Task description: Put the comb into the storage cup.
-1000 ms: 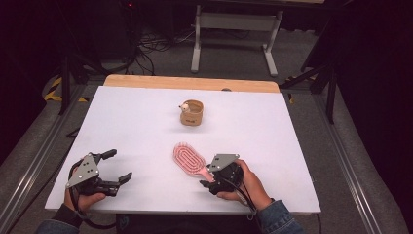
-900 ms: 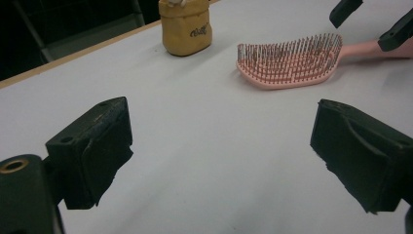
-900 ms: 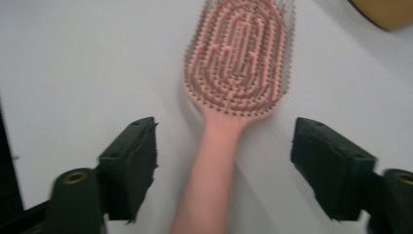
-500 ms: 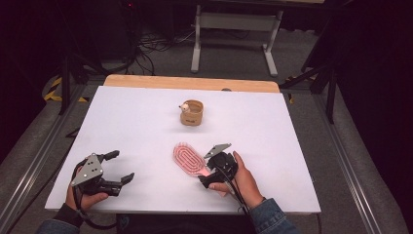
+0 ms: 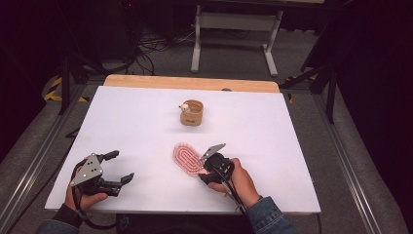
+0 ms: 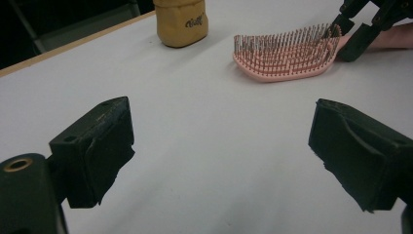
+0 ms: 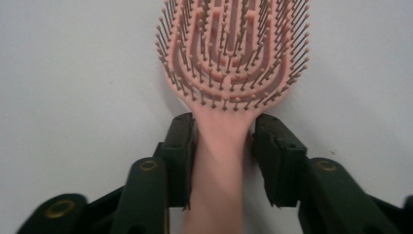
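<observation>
Done: our right gripper (image 7: 221, 161) has just closed onto the pink hairbrush (image 7: 234, 63) handle, lower centre.
Left: lifting it; left gripper (image 6: 221, 156) gapes, idle.

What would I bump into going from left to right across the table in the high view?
Left hand-held gripper → pink hairbrush → right hand-held gripper, its jaws just closing on the brush handle. The tan cup sits farther back, over the brush.

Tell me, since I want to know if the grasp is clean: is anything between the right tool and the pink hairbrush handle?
Nothing visible. The right tool has just been closing, and its black pads sit directly against both sides of the pink plastic hairbrush at the handle's neck, on the bare white table.
</observation>
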### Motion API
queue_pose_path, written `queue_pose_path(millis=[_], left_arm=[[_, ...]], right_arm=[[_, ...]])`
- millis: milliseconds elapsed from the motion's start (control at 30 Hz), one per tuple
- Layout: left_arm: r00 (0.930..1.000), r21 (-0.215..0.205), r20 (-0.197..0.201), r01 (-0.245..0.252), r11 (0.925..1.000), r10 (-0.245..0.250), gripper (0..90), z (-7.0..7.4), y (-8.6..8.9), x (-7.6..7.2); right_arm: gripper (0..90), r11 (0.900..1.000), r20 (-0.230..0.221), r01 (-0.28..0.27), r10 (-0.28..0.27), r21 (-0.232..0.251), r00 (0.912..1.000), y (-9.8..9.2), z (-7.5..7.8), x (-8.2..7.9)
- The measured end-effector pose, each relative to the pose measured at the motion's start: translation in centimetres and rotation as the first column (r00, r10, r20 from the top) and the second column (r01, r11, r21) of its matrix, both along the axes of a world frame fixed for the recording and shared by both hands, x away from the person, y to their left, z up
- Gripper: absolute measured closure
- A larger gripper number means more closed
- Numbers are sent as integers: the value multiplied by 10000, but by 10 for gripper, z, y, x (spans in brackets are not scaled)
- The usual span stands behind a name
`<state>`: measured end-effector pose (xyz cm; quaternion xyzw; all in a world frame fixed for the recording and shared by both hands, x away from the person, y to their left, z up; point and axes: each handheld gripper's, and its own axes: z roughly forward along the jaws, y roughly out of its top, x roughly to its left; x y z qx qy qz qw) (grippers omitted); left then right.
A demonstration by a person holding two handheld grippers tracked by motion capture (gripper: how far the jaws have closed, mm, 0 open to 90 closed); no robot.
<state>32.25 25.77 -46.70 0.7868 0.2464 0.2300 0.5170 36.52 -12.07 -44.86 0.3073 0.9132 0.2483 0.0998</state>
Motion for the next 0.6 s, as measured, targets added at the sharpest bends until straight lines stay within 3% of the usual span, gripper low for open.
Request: queue_pose_path(millis=[133,400,467,600], left_arm=[[10000,-36,9,48,10000,-48,104,0,-2,0],[10000,-93,12,-18,10000,18,100,0,-3,1],[10000,-78,-5,-9,10000,9,100,0,-4,1],[9997,-41,-187,-148,9999,148,96,1,-7,4]], right_arm=[[689,9998,22,97,-98,178,10000,-3,0,1],[691,9994,366,-154,143,298,9992,-7,-2,0],[692,9992,677,-121,95,376,9977,-8,0,-1],[692,9943,1485,7,-167,1068,9888,-14,10,-4]])
